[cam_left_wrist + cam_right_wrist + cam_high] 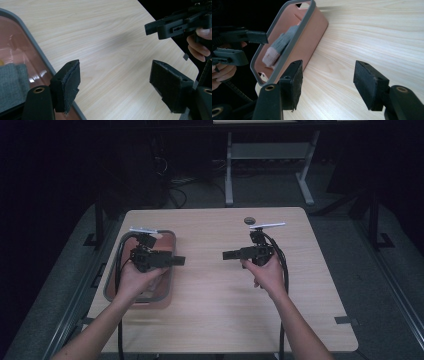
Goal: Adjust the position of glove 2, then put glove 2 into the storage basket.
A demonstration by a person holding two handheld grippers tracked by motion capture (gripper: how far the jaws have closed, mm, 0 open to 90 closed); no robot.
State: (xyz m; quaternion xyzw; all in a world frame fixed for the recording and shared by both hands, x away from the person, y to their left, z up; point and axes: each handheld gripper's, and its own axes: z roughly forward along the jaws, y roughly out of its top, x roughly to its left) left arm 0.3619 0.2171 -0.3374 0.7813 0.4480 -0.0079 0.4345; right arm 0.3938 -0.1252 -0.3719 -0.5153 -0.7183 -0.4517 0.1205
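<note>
A pink bin with a grey rim (150,299) sits on the left part of the wooden table (215,310). Inside it lies a grey sock with a pale pink toe (279,45), seen as grey cloth (12,85) in the left gripper view. My left gripper (181,260) hovers over the bin's right edge, pointing right, jaws open with nothing between them (115,85). My right gripper (225,255) is held over the table's middle, pointing left toward the bin, jaws open and empty (328,82). The two grippers face each other, a short gap apart.
A small dark round object (249,220) lies near the table's far edge, behind my right gripper. Bare wood stretches between the grippers and toward the front edge. Beyond the table stand desk legs (229,175) and cables on a dark floor.
</note>
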